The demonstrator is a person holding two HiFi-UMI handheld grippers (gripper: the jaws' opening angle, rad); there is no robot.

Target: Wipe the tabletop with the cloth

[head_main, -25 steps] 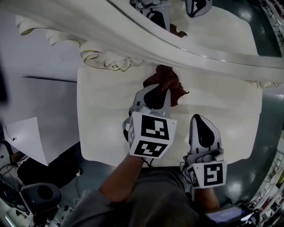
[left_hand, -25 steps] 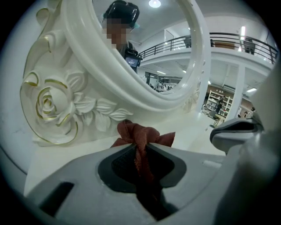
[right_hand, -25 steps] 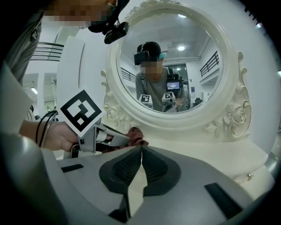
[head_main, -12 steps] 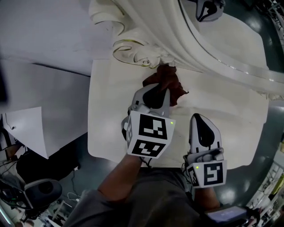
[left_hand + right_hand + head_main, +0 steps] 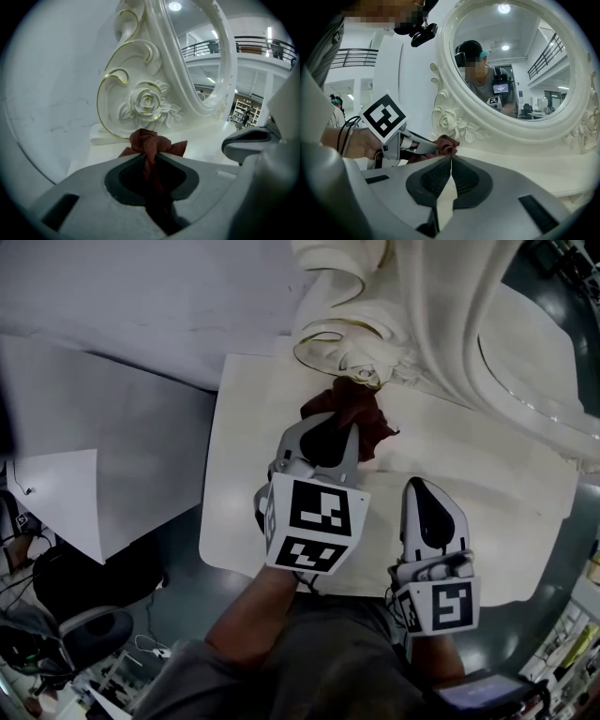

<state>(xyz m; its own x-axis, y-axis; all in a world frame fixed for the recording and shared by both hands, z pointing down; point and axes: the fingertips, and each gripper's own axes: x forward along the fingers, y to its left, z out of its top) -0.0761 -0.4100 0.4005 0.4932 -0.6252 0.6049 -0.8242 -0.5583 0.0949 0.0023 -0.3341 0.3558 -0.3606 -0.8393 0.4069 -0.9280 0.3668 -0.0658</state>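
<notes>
Cloth [image 5: 354, 416] – dark red, bunched into a wad – lies at the back of the white tabletop [image 5: 478, 493], right against the foot of the ornate white mirror frame [image 5: 441, 315]. Your left gripper [image 5: 330, 435] is clamped on it: the left gripper view shows a strip of the fabric pinched between the two pads, with the rest gathered in a knot just beyond the tips. Its long axis runs along the jaws, away from you, and the free end points at the carved rose [image 5: 147, 103] on the frame. Whether the wad touches that carving cannot be told. Your right gripper [image 5: 424, 495] is to the right of the left one, over bare tabletop and apart from the cloth; its jaw tips meet with nothing between them. Only the head view gives the cloth's place on the table. Only the right gripper view shows the left gripper side-on with the wad at its tip – and the mirror glass [image 5: 511, 65], with a person reflected in it.
</notes>
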